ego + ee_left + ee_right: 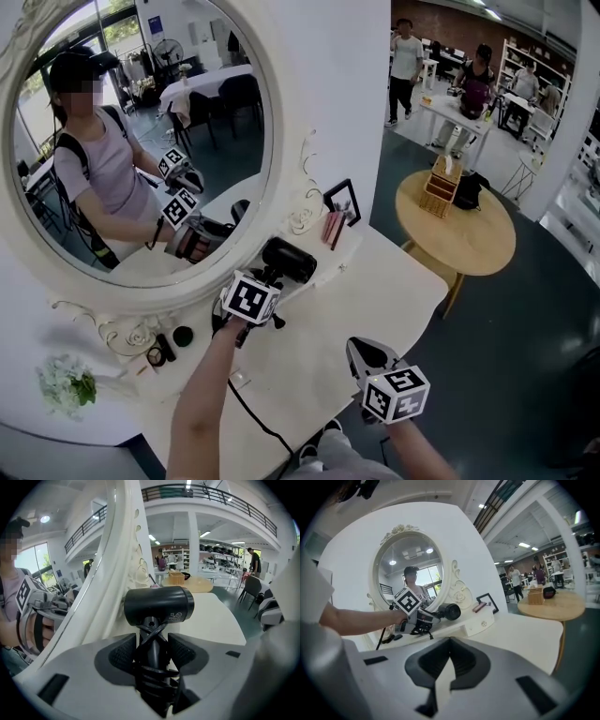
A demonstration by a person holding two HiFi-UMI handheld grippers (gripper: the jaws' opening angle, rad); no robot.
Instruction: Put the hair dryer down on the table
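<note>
Right gripper (359,347) hanging nearest, jaws pinched together, empty. Left gripper (270,279) clamping hair dryer (289,258) by its cord-wrapped handle, over table (375,300) just below mirror (225,150). Picture frame (343,200) standing right of mirror; small dark items (178,339) lying under mirror, too small to identify.

**A bright open hall around a mirror corner**

A large oval mirror (216,122) in a carved white frame hangs on a white wall (347,75) above a white dressing table (375,309). The floor (534,375) is dark teal. Beside the dressing table stands a round wooden table (478,246). Farther back are white shelves (525,66) and a brick wall (450,23). A railed balcony (211,494) runs overhead, with ceiling lights (205,534) below it.
</note>
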